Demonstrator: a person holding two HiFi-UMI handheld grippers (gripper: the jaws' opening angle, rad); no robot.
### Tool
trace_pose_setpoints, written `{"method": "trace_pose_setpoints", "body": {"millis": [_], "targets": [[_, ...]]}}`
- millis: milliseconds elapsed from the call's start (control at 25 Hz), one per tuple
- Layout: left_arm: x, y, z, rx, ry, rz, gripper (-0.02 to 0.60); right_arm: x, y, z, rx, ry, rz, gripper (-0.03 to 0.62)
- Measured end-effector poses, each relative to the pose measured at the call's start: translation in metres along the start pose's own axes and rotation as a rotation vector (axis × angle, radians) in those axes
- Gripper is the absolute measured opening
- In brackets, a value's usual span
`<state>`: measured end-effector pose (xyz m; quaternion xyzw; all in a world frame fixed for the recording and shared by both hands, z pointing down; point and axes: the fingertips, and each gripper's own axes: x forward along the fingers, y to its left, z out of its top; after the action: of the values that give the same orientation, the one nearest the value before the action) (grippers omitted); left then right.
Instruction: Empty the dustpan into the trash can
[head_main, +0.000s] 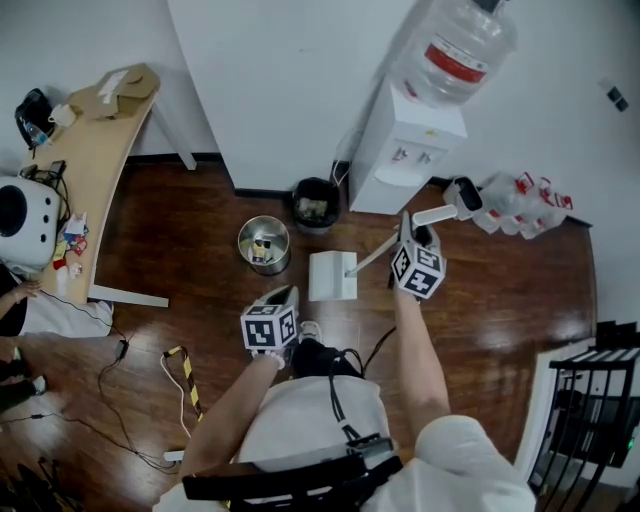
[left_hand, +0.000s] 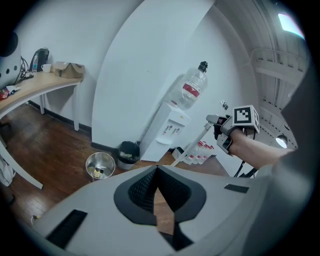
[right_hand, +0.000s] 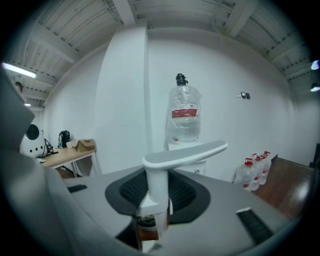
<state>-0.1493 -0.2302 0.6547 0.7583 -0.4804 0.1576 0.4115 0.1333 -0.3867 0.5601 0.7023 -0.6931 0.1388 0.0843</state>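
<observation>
Steel bin (head_main: 242, 241) with scraps (head_main: 262, 249); right jaws tight on dustpan handle (head_main: 372, 257), left jaws together.

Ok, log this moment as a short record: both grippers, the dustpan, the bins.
right gripper: shut on the dustpan handle, white post between its jaws
left gripper: jaw tips together, nothing between them
dustpan: white, right of the steel trash can in the head view, not over it
steel trash can: open top, some rubbish inside
black trash can: by the wall, beside the water dispenser
task state: dustpan not yet over either can
</observation>
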Motion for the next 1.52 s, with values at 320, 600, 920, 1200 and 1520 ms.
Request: {"method": "trace_pose_setpoints", "body": {"millis": [320, 600, 920, 1200, 1520], "targets": [[0.018, 0.011, 0.007, 0.005, 0.045, 0.027, -0.011, 0.029, -0.010, -0.054, 0.009, 0.026, -0.015, 0.126], [0.027, 0.013, 0.009, 0.007, 0.064, 0.038, -0.011, 0.035, -0.011, -0.099, 0.025, 0.073, -0.019, 0.130], [0.023, 0.016, 0.001, -0.012, 0.071, 0.050, -0.011, 0.024, -0.004, -0.133, 0.007, 0.114, 0.016, 0.135], [0.013, 0.018, -0.011, -0.022, 0.070, 0.054, -0.011, 0.012, -0.021, -0.146, 0.023, 0.144, 0.005, 0.139], [-0.002, 0.015, -0.024, -0.015, 0.065, 0.059, -0.011, 0.007, -0.070, -0.154, 0.139, 0.170, -0.068, 0.171]]}}
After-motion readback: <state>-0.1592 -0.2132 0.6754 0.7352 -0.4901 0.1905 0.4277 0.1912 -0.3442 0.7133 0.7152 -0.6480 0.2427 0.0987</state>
